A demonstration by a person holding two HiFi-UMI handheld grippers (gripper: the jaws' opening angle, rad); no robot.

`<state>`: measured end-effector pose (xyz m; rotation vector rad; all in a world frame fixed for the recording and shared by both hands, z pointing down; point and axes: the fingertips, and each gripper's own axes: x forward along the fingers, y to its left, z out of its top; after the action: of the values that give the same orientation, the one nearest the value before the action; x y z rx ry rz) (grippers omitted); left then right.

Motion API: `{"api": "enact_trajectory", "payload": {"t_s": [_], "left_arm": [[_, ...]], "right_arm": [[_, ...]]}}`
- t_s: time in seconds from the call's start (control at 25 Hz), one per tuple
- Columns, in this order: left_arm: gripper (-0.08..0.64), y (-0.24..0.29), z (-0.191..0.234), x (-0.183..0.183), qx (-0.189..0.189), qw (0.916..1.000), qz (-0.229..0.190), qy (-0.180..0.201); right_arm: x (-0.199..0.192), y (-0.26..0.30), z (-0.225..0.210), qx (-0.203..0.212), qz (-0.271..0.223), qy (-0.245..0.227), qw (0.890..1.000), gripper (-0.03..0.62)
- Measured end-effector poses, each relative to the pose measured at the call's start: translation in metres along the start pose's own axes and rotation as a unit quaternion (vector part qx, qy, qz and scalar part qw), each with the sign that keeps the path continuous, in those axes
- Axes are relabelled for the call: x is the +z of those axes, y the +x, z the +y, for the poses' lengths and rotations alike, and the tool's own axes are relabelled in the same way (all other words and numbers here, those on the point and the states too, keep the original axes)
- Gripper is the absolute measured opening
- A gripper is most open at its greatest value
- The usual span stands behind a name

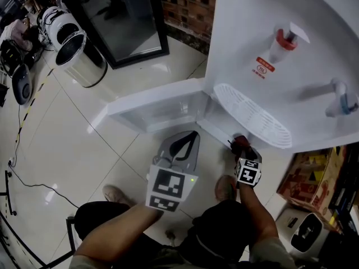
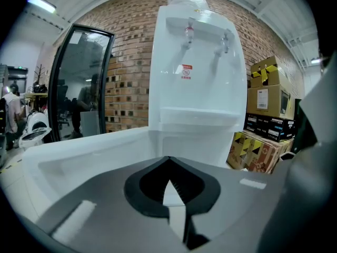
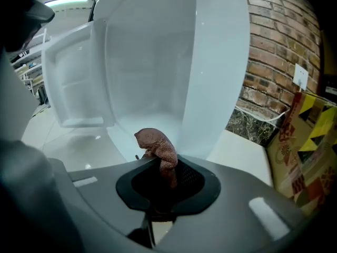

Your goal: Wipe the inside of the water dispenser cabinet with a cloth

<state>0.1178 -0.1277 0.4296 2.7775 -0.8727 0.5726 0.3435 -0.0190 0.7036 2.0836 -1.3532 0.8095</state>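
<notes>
The white water dispenser [image 1: 263, 43] stands at the upper right, with its lower cabinet door [image 1: 154, 108] swung open to the left. My right gripper [image 1: 242, 147] is low in front of the cabinet opening, shut on a bunched red-brown cloth [image 3: 157, 144]. In the right gripper view the cloth pokes up out of the jaws, just before the pale cabinet interior [image 3: 142, 73]. My left gripper [image 1: 188, 138] hangs beside the open door with its jaws shut and nothing between them. It faces the dispenser front [image 2: 197, 88] over the door's edge [image 2: 79, 154].
A steel bin [image 1: 78, 52] stands at the far left on the tiled floor. Printed cardboard boxes [image 1: 311, 175] are stacked right of the dispenser. A brick wall [image 1: 188, 4] and a black-framed glass panel [image 1: 132, 21] lie behind. The person's shoe [image 1: 116, 195] is under the left arm.
</notes>
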Motion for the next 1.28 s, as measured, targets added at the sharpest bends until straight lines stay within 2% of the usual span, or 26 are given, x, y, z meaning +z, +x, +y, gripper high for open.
{"api": "enact_trajectory", "payload": {"t_s": [0.32, 0.52, 0.64, 0.76, 0.88, 1.08, 1.28], "left_arm": [[0.000, -0.005, 0.012, -0.002, 0.013, 0.9999, 0.001, -0.004], [0.000, -0.015, 0.017, 0.011, 0.019, 0.9996, -0.017, -0.009], [0.000, -0.024, 0.022, 0.021, 0.023, 0.9992, -0.030, -0.012], [0.000, -0.033, 0.028, 0.027, 0.029, 0.9987, -0.039, -0.014], [0.000, -0.041, 0.034, 0.031, 0.035, 0.9983, -0.045, -0.014], [0.000, -0.053, 0.048, 0.031, 0.046, 0.9977, -0.046, -0.018], [0.000, -0.056, 0.061, 0.030, 0.053, 0.9972, -0.046, -0.025]], "right_arm": [[-0.016, 0.019, 0.002, 0.006, 0.036, 0.006, 0.999, 0.064], [-0.013, 0.014, 0.000, 0.013, 0.051, 0.049, 0.997, 0.064], [0.011, 0.000, 0.016, 0.037, 0.025, 0.068, 0.997, 0.064], [0.050, -0.008, 0.047, 0.071, -0.016, 0.055, 0.996, 0.064], [0.094, -0.007, 0.072, 0.084, -0.052, 0.043, 0.994, 0.064], [0.149, 0.013, 0.095, 0.075, -0.091, 0.042, 0.992, 0.064], [0.161, 0.051, 0.103, 0.054, -0.072, 0.046, 0.995, 0.064]]}}
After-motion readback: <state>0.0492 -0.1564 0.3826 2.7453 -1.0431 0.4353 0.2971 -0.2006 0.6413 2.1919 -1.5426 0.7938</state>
